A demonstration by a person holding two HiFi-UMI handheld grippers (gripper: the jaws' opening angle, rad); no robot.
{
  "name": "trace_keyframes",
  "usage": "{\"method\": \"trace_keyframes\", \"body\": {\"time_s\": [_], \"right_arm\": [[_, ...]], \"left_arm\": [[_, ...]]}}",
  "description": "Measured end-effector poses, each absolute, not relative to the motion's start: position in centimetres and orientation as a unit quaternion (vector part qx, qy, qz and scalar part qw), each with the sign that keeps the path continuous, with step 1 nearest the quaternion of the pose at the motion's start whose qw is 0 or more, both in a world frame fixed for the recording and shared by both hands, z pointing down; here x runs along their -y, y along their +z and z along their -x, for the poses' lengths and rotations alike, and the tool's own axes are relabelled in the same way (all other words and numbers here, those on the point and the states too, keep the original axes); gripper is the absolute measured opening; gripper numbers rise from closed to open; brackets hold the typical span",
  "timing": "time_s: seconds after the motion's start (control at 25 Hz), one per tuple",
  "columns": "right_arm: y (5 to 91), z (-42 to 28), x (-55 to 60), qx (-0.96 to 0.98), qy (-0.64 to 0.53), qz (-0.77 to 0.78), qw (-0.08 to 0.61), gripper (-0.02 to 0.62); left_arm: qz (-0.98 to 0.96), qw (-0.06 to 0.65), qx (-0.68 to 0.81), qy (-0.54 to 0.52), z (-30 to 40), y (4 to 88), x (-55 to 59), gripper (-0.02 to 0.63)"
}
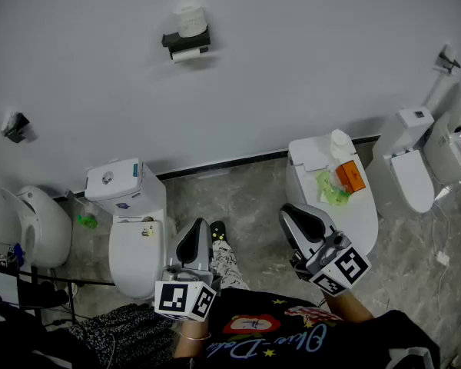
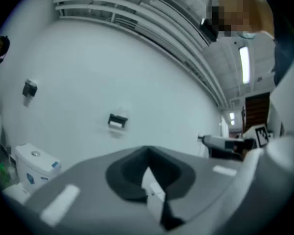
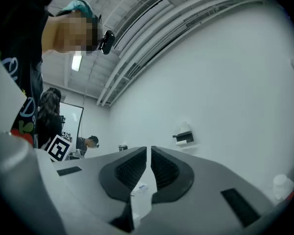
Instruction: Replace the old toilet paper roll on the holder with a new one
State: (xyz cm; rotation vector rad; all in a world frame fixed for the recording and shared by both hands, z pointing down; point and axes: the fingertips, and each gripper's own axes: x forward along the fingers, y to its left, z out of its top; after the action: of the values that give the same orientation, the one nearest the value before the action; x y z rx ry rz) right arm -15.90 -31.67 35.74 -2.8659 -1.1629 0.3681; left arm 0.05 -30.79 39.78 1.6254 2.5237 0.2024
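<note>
A black toilet paper holder (image 1: 186,41) hangs high on the white wall. A thin white roll (image 1: 190,54) sits in it and a fuller roll (image 1: 190,20) stands on its top shelf. The holder (image 2: 118,121) shows small in the left gripper view, and the holder (image 3: 184,138) also shows in the right gripper view. Another white roll (image 1: 339,143) stands on a closed toilet lid (image 1: 359,214). My left gripper (image 1: 202,224) and right gripper (image 1: 289,211) are both shut and empty, held low and far from the wall. Both point toward it.
A toilet with a white tank (image 1: 116,178) stands at the left, another toilet (image 1: 416,167) at the far right. An orange box (image 1: 351,177) and green packets (image 1: 331,190) lie on the middle lid. A second wall holder (image 1: 15,127) hangs at the left. People stand behind.
</note>
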Motion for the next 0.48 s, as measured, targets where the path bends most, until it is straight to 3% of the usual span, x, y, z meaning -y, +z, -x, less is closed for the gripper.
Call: {"method": "trace_keyframes", "body": {"time_s": [0.2, 0.48], "right_arm": [[35.6, 11.4, 19.7, 0.385, 0.124, 0.914, -0.019, 0.014], [31.2, 3.2, 1.3, 0.386, 0.155, 0.908, -0.049, 0.014]], "left_arm": [[-0.524, 0.061, -0.847, 0.055, -5.1, 40.8, 18.8, -0.003], [-0.506, 0.07, -0.86, -0.005, -12.2, 35.6, 0.1, -0.003]]}}
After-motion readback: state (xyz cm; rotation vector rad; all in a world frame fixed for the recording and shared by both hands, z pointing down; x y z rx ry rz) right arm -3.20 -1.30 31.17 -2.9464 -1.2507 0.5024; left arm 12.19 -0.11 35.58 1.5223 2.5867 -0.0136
